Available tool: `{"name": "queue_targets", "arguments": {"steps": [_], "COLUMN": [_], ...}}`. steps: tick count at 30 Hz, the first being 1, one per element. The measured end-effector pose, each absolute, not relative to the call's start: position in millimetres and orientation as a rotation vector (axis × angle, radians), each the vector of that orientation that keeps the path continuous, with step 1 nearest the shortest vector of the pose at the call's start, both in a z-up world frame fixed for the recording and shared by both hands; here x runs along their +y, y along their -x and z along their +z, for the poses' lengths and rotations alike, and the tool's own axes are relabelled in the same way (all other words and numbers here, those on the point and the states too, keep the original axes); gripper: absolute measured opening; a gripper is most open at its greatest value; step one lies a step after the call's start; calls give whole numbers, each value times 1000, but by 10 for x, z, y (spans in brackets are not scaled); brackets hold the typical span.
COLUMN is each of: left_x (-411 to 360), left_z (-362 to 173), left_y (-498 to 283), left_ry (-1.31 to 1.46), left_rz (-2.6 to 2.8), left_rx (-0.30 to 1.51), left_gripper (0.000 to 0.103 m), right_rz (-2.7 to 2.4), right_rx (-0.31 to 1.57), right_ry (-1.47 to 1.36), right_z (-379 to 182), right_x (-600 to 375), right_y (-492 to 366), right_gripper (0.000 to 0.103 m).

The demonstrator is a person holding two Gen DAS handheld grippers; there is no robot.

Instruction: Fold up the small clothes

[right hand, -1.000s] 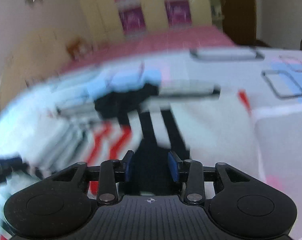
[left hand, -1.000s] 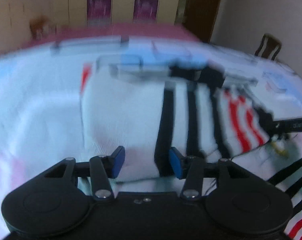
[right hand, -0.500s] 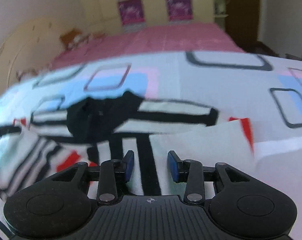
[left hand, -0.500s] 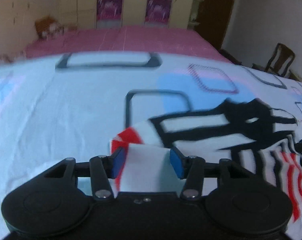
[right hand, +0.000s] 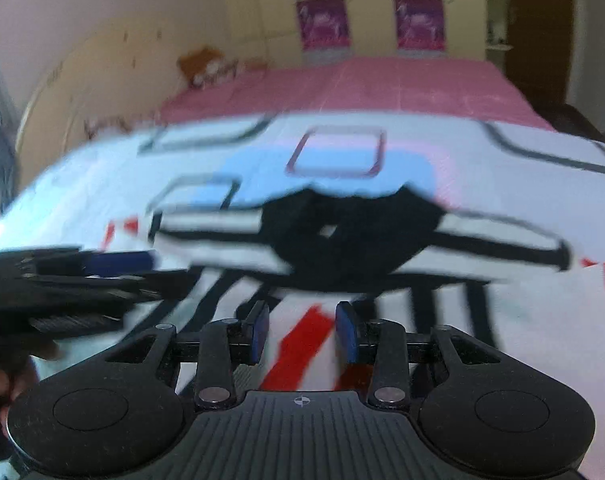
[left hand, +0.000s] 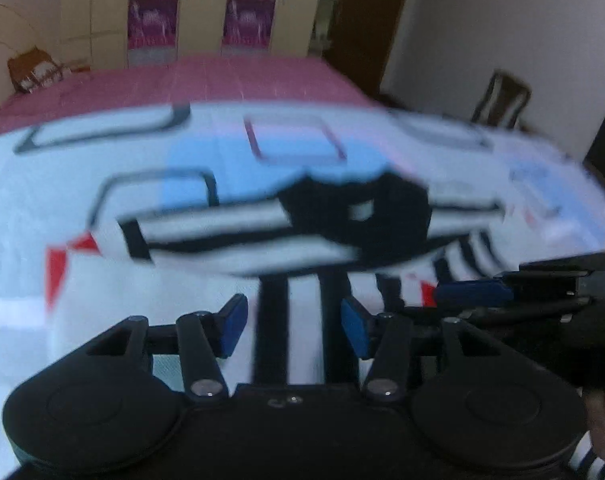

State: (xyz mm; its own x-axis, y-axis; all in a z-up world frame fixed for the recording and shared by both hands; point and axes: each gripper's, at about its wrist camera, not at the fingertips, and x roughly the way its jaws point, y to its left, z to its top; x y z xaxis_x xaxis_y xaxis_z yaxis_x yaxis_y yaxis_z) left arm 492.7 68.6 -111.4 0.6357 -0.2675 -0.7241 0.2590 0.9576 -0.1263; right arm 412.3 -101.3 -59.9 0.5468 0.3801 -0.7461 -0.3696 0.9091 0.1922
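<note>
Both tools are showing matte black bodies with round discs either side, silver screws and blue pads (left hand: 232,326). The right gripper (right hand: 302,334) is wearing a ribbed plate with a small crosshair mark; the left gripper (left hand: 293,328) is looking smooth.

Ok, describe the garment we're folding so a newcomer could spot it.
On the white bedsheet printed with blue patches and outlined squares lies a small white shirt. Its black collar, black stripes and red marks set it apart from the sheet.

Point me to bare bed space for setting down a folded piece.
Free: the patterned white bedsheet left of the striped white garment, and beyond its black collar toward the pink bedspread. Crowded: near edge, where left gripper and right gripper sit.
</note>
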Motion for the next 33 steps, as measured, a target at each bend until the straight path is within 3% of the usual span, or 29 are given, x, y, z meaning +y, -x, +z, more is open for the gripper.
{"name": "queue_targets", "arguments": {"steps": [4,6,10,15,19,27,33], "left_x": [810,1096,1198,835,613,1125,1182], "left_z": [-1083,-1094,-1024,-828,-1070,-1105,-900], "left_y": [-4810,-4777,-4699,-4571,-4541,-4168,-3952], "left_ry": [-31,-23,-13,2,-29,-74,-7], "left_rz": [-258,-254,-250,-285,-284,-221,-206], "left_rx": [800,796,810,736,802,762,727], "left_gripper": [52,43,41,53,55,52,50], "right_rz": [363,252,243,293,333,207,201], "right_rx": [823,840,876,777,841,868,792], "right_ry": [153,120,-19,-13,59,-10,-56], "right_z": [-632,-646,-686,-427,-632,-744,-435], "right_x": [-1035,-1364,-1828,-1534,-1288,-2062,-2101], "right_y": [-3976,-3970,-3926,-3804,-3809,-3661,-3478], "right_gripper": [38,38,38,38,38,38,38]}}
